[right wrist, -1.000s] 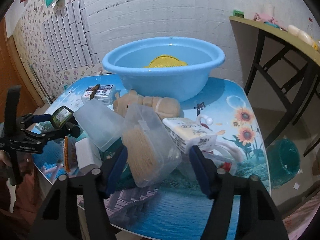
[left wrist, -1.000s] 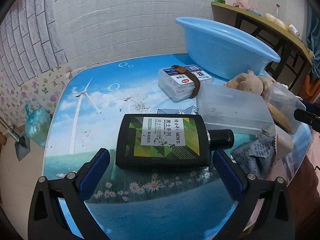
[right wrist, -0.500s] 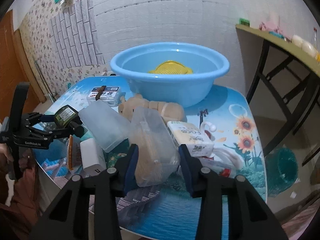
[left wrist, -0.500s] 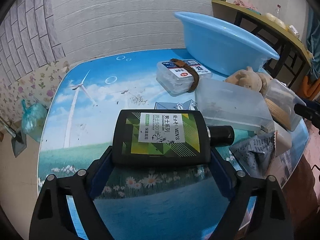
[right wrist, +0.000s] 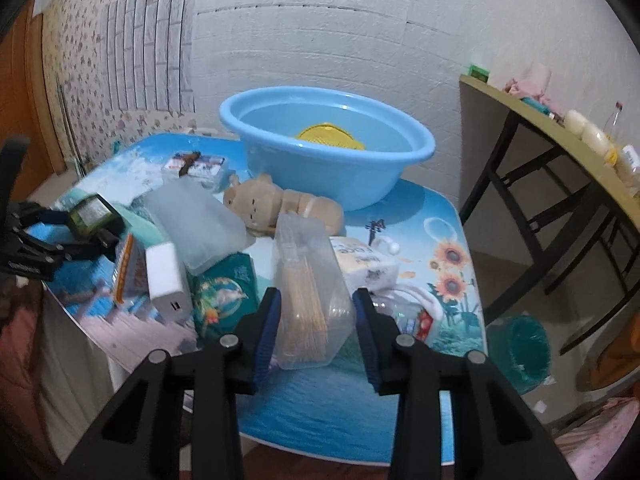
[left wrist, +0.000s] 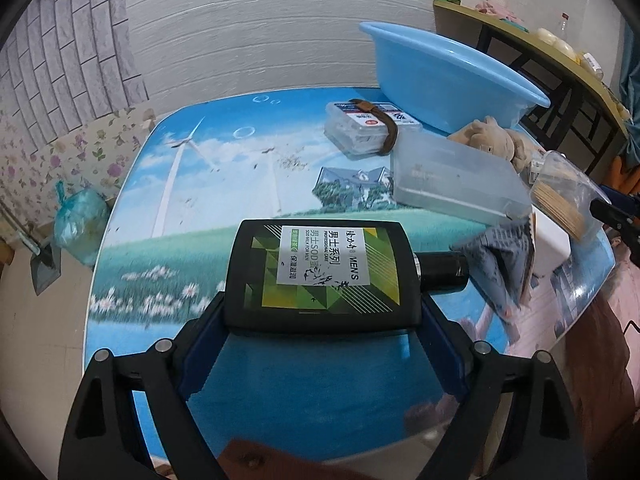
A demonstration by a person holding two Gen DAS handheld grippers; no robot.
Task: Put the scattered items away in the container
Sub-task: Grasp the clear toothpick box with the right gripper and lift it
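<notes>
A black lotion bottle (left wrist: 320, 272) with a green label lies flat between my left gripper's (left wrist: 320, 308) blue pads, which press on its two ends; it is also in the right wrist view, at the far left (right wrist: 90, 212). My right gripper (right wrist: 317, 312) is closing its jaws, and both pads touch the sides of a clear box of toothpicks (right wrist: 308, 272), which stands tilted among the clutter. The blue basin (right wrist: 320, 168) sits at the back of the table with a yellow item (right wrist: 332, 138) inside it.
Around the toothpick box lie a plush bear (right wrist: 276, 204), a clear lidded box (right wrist: 196, 220), a white power bank (right wrist: 168, 284), a green tissue pack (right wrist: 224, 292) and a white packet (right wrist: 364, 264). A strapped box (left wrist: 368, 124) sits by the basin. A side table (right wrist: 560, 152) stands right.
My left jaws have closed onto the black bottle, which now sits nearer in that view. My right jaws have narrowed from wide apart to touching the toothpick box, and that gripper has rolled.
</notes>
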